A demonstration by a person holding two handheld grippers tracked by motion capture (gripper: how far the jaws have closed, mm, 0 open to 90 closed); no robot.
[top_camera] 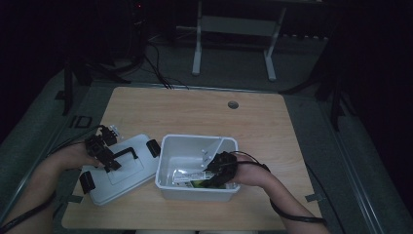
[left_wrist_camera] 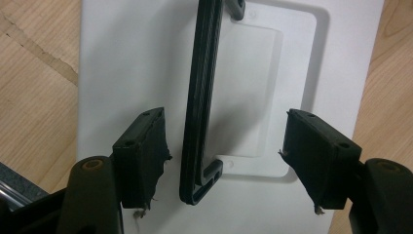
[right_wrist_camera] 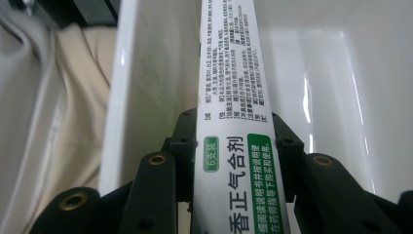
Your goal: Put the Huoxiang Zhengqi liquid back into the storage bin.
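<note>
A: Left gripper (left_wrist_camera: 224, 156)?
B: Jaws spread over the white plastic lid (top_camera: 119, 168), straddling its black handle (left_wrist_camera: 199, 107), lower left.
A: Right gripper (right_wrist_camera: 234, 146)?
B: Pinching a white printed carton (right_wrist_camera: 234, 97) inside the white plastic bin (top_camera: 168, 161), centre.

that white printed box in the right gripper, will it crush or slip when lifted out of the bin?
The box looks like thin carton, so probably light and somewhat crushable. The right gripper clamps its narrow sides; its smooth printed surface may slip a little. Long and flat-sided, it shouldn't roll.
</note>
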